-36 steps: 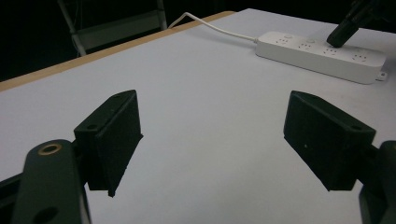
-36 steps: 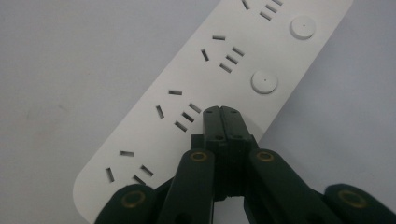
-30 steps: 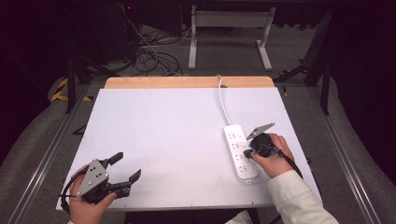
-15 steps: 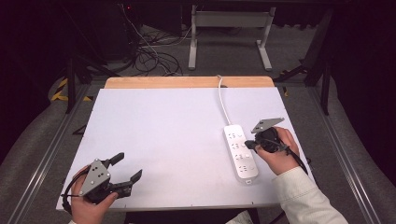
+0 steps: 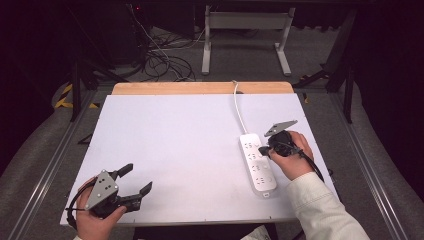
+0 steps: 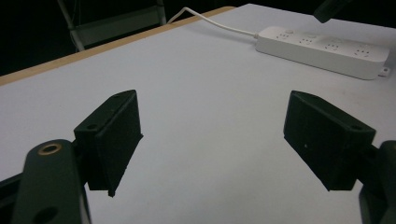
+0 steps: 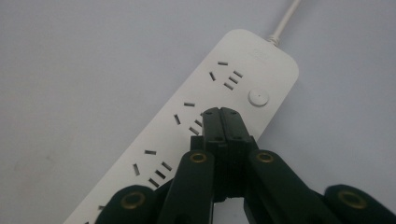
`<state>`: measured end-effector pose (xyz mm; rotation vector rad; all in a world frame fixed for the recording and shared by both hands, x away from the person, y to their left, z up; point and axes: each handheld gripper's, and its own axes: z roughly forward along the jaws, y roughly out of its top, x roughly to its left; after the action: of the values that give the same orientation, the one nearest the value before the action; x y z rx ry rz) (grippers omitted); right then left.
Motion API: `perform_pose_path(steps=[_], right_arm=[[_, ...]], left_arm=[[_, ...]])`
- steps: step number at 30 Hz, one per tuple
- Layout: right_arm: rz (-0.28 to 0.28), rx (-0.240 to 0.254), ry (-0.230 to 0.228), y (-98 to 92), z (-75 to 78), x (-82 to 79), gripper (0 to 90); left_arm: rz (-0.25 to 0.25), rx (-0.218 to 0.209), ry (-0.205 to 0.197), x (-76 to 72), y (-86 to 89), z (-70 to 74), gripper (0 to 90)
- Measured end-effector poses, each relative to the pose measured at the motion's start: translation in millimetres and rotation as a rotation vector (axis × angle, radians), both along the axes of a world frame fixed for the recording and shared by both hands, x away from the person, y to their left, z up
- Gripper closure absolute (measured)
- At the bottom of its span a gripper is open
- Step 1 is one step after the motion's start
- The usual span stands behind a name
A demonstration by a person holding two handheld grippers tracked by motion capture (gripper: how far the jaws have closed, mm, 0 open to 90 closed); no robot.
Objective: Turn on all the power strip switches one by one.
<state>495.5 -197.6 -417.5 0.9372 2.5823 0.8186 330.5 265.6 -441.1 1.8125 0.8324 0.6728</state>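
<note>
A white power strip point(image 5: 257, 162) lies on the right half of the white table, its cord point(image 5: 238, 107) running to the far edge. My right gripper point(image 5: 262, 150) hovers over the strip's far half with both jaws pressed together and nothing between them. In the right gripper view its tips point(image 7: 221, 112) point at the sockets, just short of the round button point(image 7: 258, 97) on the power strip point(image 7: 196, 126). My left gripper point(image 5: 136, 179) rests at the near left corner, jaws wide apart and empty. The left gripper view shows the left gripper point(image 6: 210, 135) over bare table, with the power strip point(image 6: 322, 49) far off.
The table point(image 5: 175, 140) has a wooden strip along its far edge point(image 5: 200, 88). Beyond it on the dark floor stand a metal frame point(image 5: 245, 30) and a tangle of cables point(image 5: 165, 62). Metal rails run along both sides of the table.
The right gripper has shifted a little toward the far end of the power strip, staying shut. The left gripper has kept still.
</note>
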Motion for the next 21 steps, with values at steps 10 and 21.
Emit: perform_pose_path(steps=[10, 21], right_arm=[[-0.013, -0.02, 0.026, 2.7, -10.9, 9.1, 90.0], [-0.021, -0.035, 0.044, 3.9, -19.4, 13.0, 90.0]], left_arm=[[-0.001, -0.001, 0.0, -0.1, 0.6, 0.3, 19.6], [0.0, 0.0, -0.002, -0.4, 0.6, 0.4, 19.6]])
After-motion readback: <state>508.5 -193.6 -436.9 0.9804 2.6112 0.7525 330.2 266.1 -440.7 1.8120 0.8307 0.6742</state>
